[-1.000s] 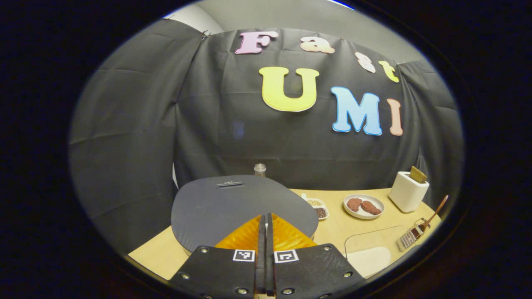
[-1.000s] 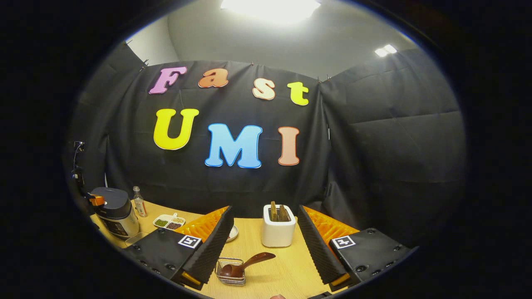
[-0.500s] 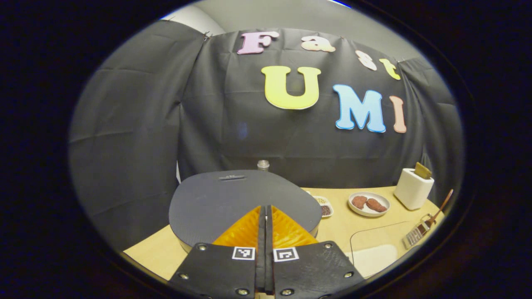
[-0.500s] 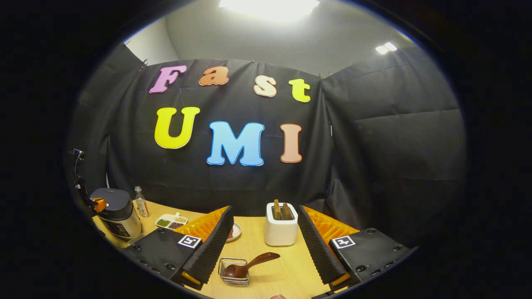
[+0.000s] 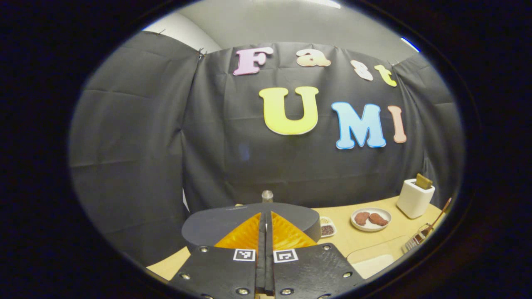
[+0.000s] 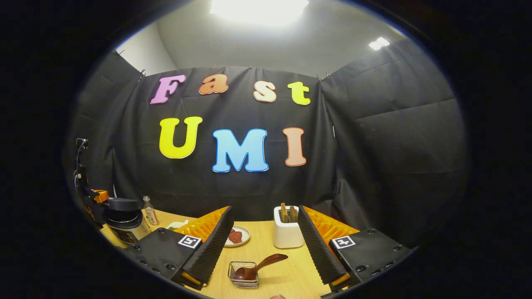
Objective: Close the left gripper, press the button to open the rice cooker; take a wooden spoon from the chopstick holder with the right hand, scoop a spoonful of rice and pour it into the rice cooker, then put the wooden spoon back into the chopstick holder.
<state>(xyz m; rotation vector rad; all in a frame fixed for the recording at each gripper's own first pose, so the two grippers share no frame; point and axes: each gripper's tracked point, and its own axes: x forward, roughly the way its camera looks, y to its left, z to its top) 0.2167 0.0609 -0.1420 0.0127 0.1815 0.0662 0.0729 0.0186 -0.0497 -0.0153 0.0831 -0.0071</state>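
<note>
Left gripper [image 5: 264, 232] closed at rice cooker [image 5: 216, 224] edge

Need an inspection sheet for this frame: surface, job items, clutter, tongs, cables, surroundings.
Surface: light wood table, bare in front of the right tongs.
Job items: rice cooker at the table's left end, lid down; wooden spoon lying bowl-down in a wire holder.
Clutter: white toaster with slices in it, plate with reddish-brown pieces, small bottle, divided dish, clear tray.
Tongs: left tongs shut, tips over the lid's near edge; right tongs open, holding nothing, the holder lies ahead between them.
Cables: a thin one up the left wall.
Surroundings: black cloth walls, ceiling lights on.
</note>
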